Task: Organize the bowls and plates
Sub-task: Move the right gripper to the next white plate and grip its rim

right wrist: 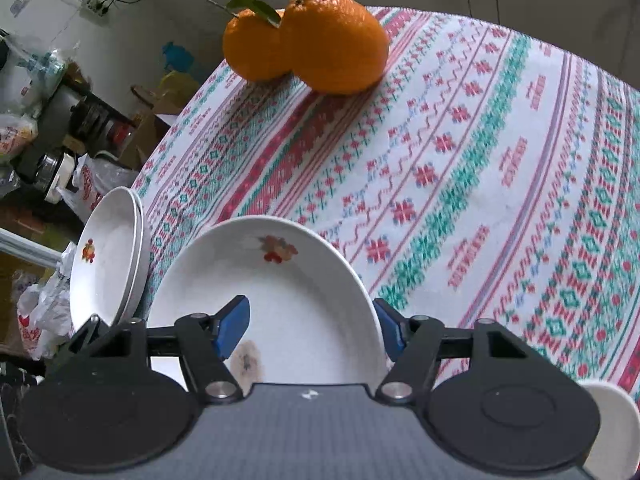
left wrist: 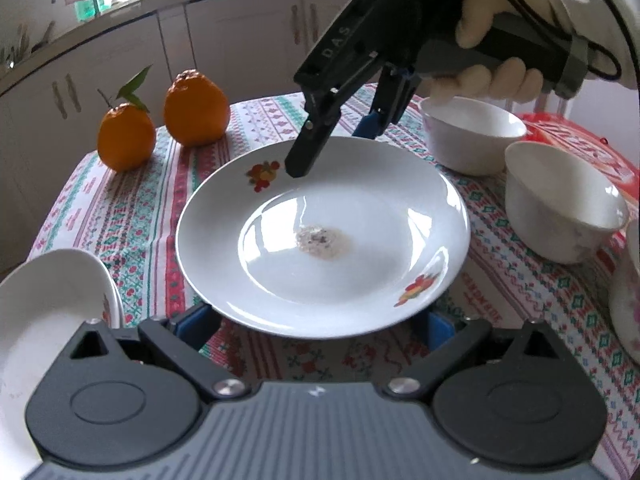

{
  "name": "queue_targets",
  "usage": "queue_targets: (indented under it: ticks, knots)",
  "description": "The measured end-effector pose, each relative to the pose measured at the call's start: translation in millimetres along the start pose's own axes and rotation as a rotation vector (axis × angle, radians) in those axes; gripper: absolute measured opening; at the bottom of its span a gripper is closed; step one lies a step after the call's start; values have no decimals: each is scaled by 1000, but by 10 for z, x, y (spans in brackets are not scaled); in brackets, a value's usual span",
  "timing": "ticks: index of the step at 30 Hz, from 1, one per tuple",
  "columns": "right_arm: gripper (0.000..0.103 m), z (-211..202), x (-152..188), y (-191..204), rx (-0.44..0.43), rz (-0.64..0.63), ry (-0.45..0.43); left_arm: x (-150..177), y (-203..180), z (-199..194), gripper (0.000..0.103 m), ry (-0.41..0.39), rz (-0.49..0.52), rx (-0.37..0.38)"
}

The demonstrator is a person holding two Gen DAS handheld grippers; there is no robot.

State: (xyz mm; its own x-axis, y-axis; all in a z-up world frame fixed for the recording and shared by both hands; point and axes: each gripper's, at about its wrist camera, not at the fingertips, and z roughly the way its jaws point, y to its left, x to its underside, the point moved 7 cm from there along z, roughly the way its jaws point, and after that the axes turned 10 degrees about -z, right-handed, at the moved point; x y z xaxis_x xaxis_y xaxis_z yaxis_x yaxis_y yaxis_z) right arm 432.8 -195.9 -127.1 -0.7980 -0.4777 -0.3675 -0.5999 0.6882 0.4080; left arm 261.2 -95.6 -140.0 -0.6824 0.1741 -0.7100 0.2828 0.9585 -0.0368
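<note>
A white plate (left wrist: 360,208) with red fruit prints and a food stain at its centre sits raised above the patterned tablecloth. My right gripper (left wrist: 332,152) straddles its far rim, one finger over the plate, one behind it, not visibly closed. In the right wrist view the same plate (right wrist: 300,304) lies between the blue pads (right wrist: 234,326). My left gripper (left wrist: 320,328) is open, its blue pads under the plate's near edge. A stack of white plates (left wrist: 44,320) stands at the left, also in the right wrist view (right wrist: 110,264).
Two oranges (left wrist: 160,128) sit at the table's far left, also in the right wrist view (right wrist: 312,40). Two white bowls (left wrist: 560,200) stand at the right, with a flowered dish (left wrist: 630,300) at the right edge. Kitchen cabinets stand behind the table.
</note>
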Motion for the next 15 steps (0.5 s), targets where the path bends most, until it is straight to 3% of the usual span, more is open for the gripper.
queue_targets:
  ticks: [15]
  knots:
    - [74,-75,25,43,-14,10,-32,-11,-4,-59,99,5,28,23]
